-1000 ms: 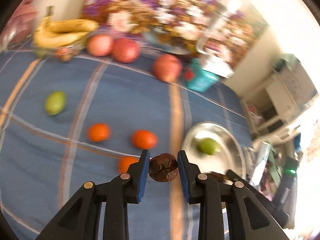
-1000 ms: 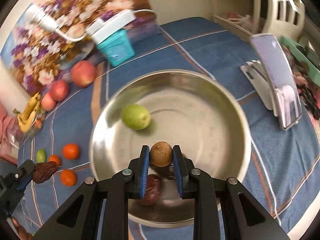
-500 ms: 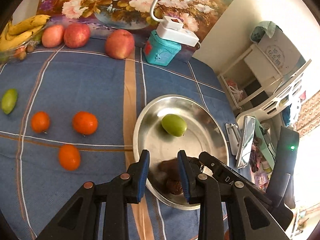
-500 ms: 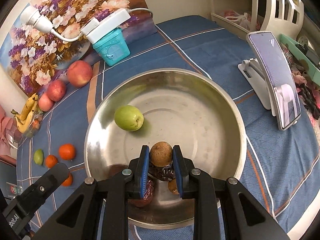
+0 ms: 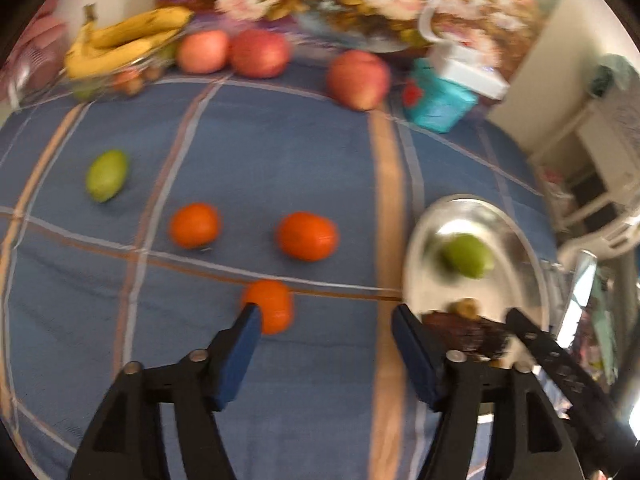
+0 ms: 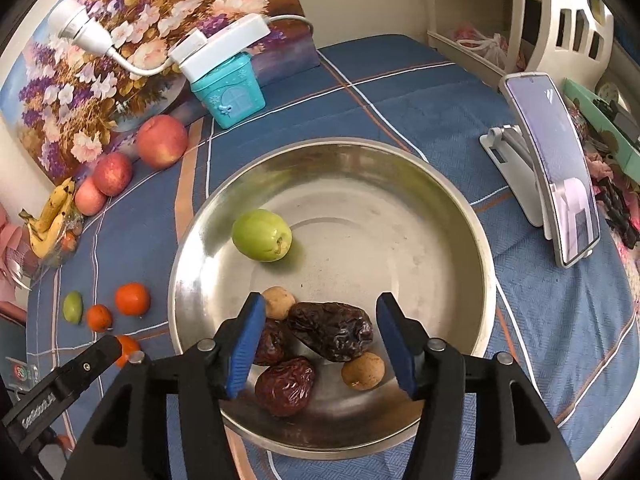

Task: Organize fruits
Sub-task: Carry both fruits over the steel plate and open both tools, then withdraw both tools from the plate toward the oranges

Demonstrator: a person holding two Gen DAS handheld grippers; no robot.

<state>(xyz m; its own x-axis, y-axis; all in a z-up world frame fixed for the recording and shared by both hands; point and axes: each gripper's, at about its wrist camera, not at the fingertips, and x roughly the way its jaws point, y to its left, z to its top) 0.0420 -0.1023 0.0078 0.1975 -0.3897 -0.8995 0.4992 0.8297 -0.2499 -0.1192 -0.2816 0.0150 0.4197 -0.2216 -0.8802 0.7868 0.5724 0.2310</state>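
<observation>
Blue plaid cloth with orange and white stripes (image 6: 400, 120) covers the table, and a floral painting (image 6: 120, 40) leans along the far edge with a teal house-shaped tin (image 6: 229, 92) in front of it. The round stainless steel bowl (image 6: 460, 208) sits toward the right side of the table. Inside it: a green plum-like fruit (image 6: 262, 235), three wrinkly dark red dates (image 6: 331, 336) and two small tan round fruits (image 6: 363, 370), all bunched at the near rim except the green one. The right claw (image 6: 318, 340) hangs over that bunch, spread wide, holding nothing. The left claw (image 5: 326, 344) is spread wide too, empty, over the cloth left of the bowl, just by a small orange tangerine (image 5: 272, 310). Two more tangerines (image 5: 307, 236) and a small green fruit (image 5: 106, 175) lie further left. Red apples (image 5: 259, 53) and yellow bananas (image 5: 128, 40) sit at the far left corner.
</observation>
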